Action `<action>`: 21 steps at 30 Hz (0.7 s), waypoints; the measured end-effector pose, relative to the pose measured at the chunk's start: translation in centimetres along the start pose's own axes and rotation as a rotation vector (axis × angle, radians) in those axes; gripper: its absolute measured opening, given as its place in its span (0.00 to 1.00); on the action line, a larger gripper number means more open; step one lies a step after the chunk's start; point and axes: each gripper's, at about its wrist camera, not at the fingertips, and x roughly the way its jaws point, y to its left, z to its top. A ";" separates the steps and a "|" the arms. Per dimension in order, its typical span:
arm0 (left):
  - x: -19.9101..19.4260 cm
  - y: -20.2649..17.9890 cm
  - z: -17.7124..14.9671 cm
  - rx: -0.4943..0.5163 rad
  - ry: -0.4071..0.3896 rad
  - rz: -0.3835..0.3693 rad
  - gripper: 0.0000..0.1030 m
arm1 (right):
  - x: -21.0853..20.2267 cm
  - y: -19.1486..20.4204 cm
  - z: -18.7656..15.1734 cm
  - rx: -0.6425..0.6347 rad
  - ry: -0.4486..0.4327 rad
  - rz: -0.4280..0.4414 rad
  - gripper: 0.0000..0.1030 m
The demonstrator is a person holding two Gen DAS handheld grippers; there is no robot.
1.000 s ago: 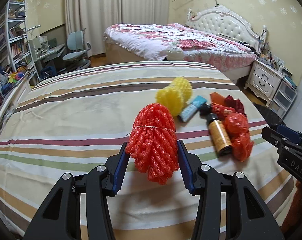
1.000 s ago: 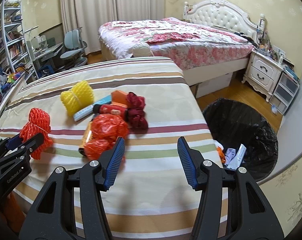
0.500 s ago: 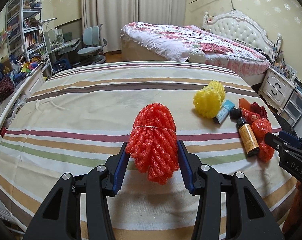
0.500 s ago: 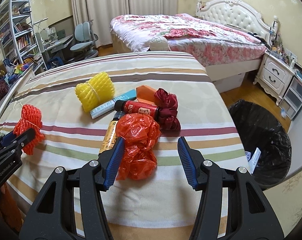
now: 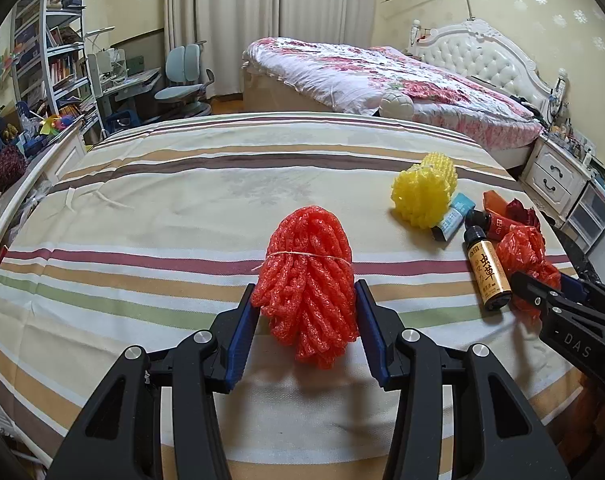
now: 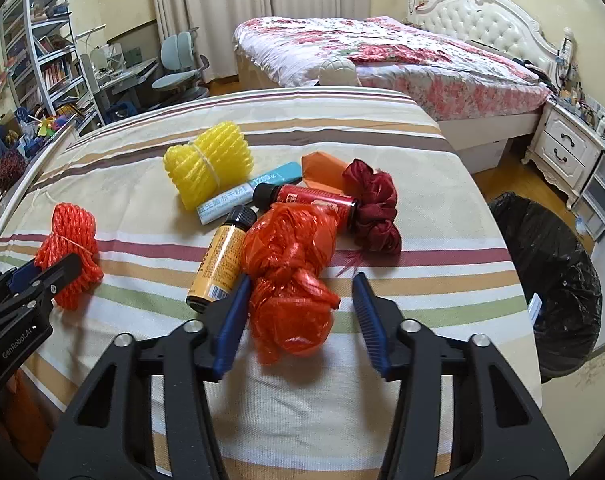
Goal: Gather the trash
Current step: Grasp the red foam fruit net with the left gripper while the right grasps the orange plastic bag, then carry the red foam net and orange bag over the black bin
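Observation:
My left gripper (image 5: pixel 305 312) is shut on a red foam net bundle (image 5: pixel 308 276) and holds it above the striped table (image 5: pixel 182 200); it also shows in the right wrist view (image 6: pixel 68 252). My right gripper (image 6: pixel 298 308) is open, its jaws either side of a crumpled red plastic bag (image 6: pixel 290 276), which also shows in the left wrist view (image 5: pixel 526 256). A yellow foam net bundle (image 6: pixel 208 168), an orange bottle (image 6: pixel 220 264), a red bottle (image 6: pixel 310 200), a blue-white tube (image 6: pixel 246 196) and a dark red fabric piece (image 6: pixel 372 208) lie behind it.
A black-lined trash bin (image 6: pixel 550 272) stands on the floor right of the table. An orange packet (image 6: pixel 322 168) lies by the red bottle. A bed (image 6: pixel 382 52), nightstand (image 6: pixel 566 148), desk chair (image 6: pixel 182 64) and shelves (image 6: pixel 42 52) stand beyond.
My right gripper has moved left from the table's edge and closed in on the red plastic bag. My left gripper has swung left, still holding the red net bundle.

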 end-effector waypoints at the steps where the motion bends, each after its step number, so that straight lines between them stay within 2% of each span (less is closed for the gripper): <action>1: 0.0 0.0 -0.1 -0.001 0.001 0.000 0.46 | 0.1 0.1 -0.1 -0.006 0.004 0.001 0.31; 9: -0.5 -0.5 -0.3 0.000 -0.012 -0.012 0.46 | -1.5 0.3 -0.3 -0.017 -0.035 -0.012 0.29; 17: -1.9 -2.0 0.0 0.012 -0.045 -0.050 0.46 | -4.0 -2.1 -0.1 0.019 -0.087 -0.046 0.29; 21: -2.6 -3.5 0.3 0.029 -0.060 -0.082 0.46 | -5.3 -4.0 -0.1 0.042 -0.115 -0.090 0.29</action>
